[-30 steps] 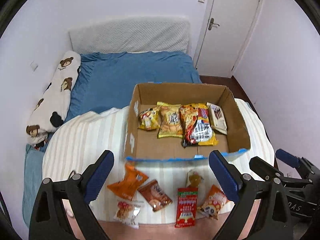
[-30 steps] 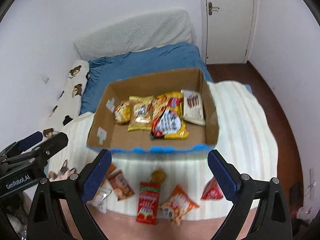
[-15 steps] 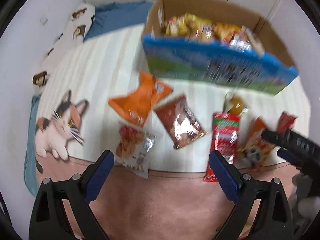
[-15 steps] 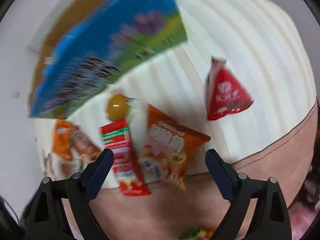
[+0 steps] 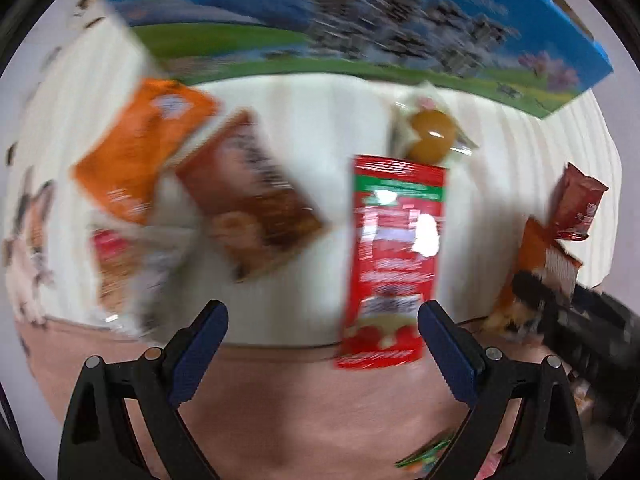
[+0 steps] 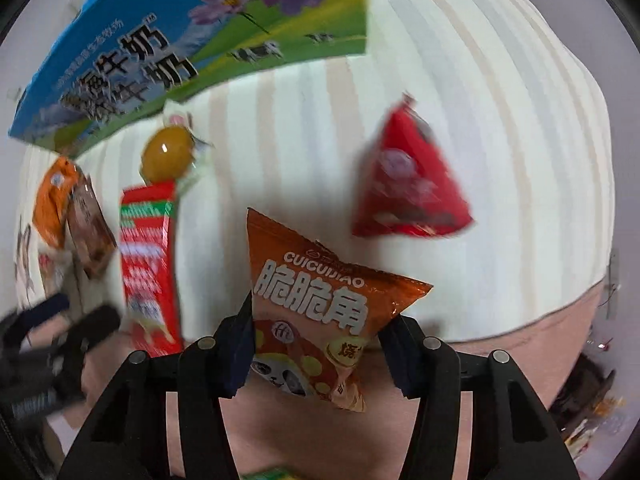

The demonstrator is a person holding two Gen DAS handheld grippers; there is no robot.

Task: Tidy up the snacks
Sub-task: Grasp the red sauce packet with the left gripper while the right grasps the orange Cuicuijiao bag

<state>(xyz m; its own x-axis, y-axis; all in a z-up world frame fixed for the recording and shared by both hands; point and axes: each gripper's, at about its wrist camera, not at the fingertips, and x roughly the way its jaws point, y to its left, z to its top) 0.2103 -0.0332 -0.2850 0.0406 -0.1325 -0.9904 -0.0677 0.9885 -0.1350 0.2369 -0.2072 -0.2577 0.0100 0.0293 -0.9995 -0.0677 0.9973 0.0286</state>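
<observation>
Snack packets lie on a striped cloth in front of a blue and green printed box (image 6: 192, 44), also in the left wrist view (image 5: 360, 28). My right gripper (image 6: 320, 344) is open, its jaws on either side of an orange panda chip bag (image 6: 320, 312), close to its edges. My left gripper (image 5: 322, 332) is open and empty, low over the cloth's front edge, beside a long red packet (image 5: 394, 256). A brown packet (image 5: 248, 196), an orange packet (image 5: 144, 152) and a wrapped yellow snack (image 5: 432, 136) lie further in. A red triangular packet (image 6: 412, 188) lies to the right.
The cloth ends at a pink surface (image 5: 320, 400) near both grippers. A cat print (image 5: 28, 232) shows at the cloth's left. My right gripper's dark body (image 5: 568, 316) shows at the right of the left wrist view.
Both grippers have dropped from high above the box down to the packets. The right jaws have come around the orange panda chip bag and stand narrower. The left has neared the long red packet.
</observation>
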